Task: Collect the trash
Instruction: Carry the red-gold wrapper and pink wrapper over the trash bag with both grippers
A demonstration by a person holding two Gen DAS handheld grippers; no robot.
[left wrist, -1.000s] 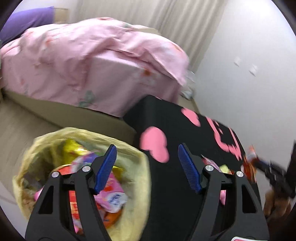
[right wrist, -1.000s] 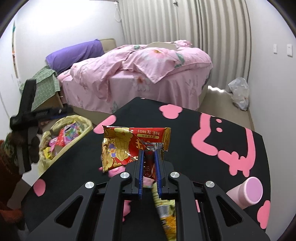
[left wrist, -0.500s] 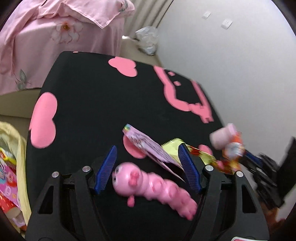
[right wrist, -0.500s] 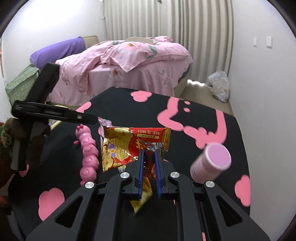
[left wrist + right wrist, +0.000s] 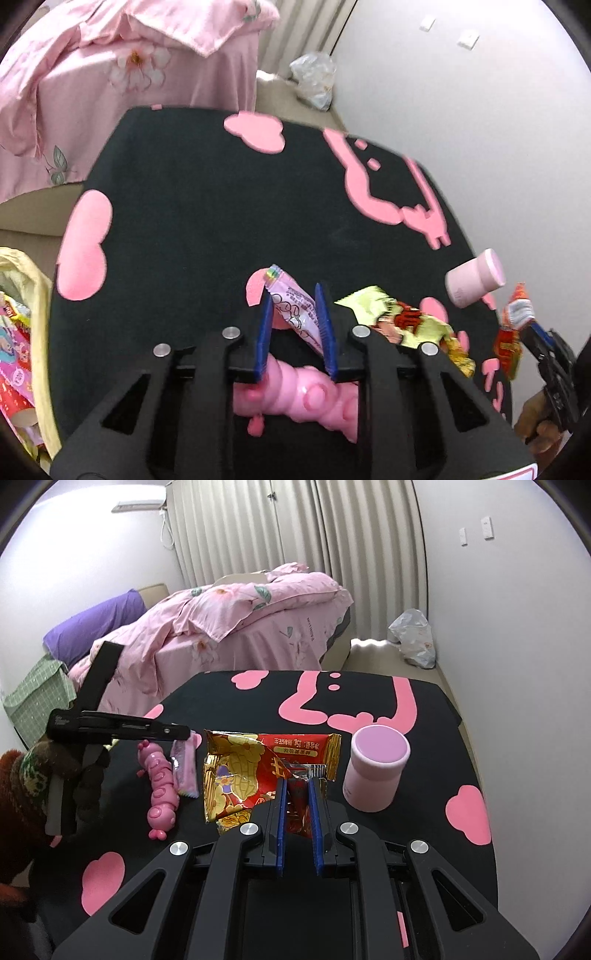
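Red-gold peanut wrapper [image 5: 255, 771] held upright, pink wrapper [image 5: 297, 312] pinched aslant

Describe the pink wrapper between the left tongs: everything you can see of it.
The pink wrapper is a slim, glossy pale-pink sachet with printed outline drawings and a rainbow-striped sealed end. It sits tilted between the left tongs, whose blue pads flank it closely; firm contact is unclear. It lies beside the pink caterpillar toy on the black table.

Black hand-held gripper [image 5: 298, 805] frames — blue ribbed pads [image 5: 280, 823], silver screws, brown furry sleeve [image 5: 14, 786].
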